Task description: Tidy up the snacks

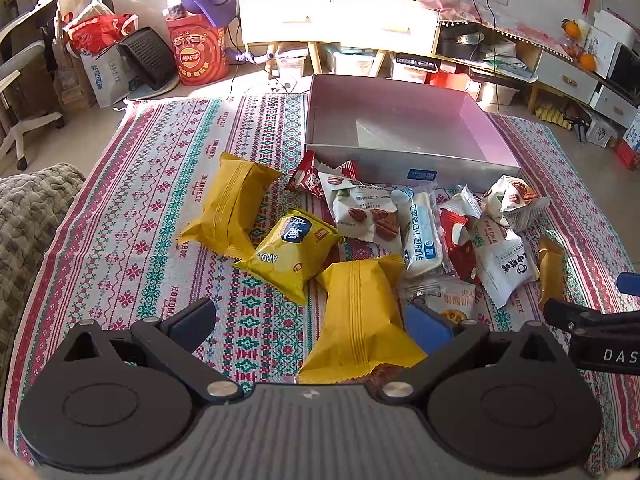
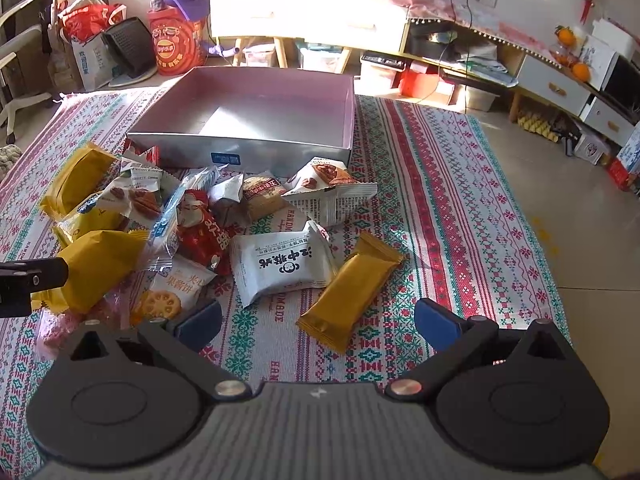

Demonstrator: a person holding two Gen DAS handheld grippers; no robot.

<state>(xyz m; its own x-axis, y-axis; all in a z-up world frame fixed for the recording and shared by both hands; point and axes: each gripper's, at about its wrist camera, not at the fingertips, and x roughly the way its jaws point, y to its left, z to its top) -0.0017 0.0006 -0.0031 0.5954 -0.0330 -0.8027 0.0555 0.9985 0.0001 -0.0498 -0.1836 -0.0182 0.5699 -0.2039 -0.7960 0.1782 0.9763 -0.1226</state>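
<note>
A: Hovering low over a patterned cloth (image 1: 160, 200), the left gripper (image 1: 316, 316) holds its jaws wide apart, a yellow pack (image 1: 360, 316) lying between them but not clamped.

B: And the right gripper (image 2: 320, 316)?

A: Jaws also spread, gripping nothing. A gold bar (image 2: 350, 284) lies on the cloth between its blue pads (image 2: 200, 320), touching neither.

B: Where are the snacks?

A: Heaped on the cloth just in front of an open box (image 1: 408, 156). In the left view, two more yellow packs (image 1: 230, 200) sit left of the pile, a pecan bag (image 1: 360, 208) and a long white packet (image 1: 420, 232) in the middle. The right view shows a white packet (image 2: 284, 268) beside the gold bar and a red pack (image 2: 204, 232) behind it.

B: Anything in the box?

A: Its floor shows bare, half in sunlight.
</note>
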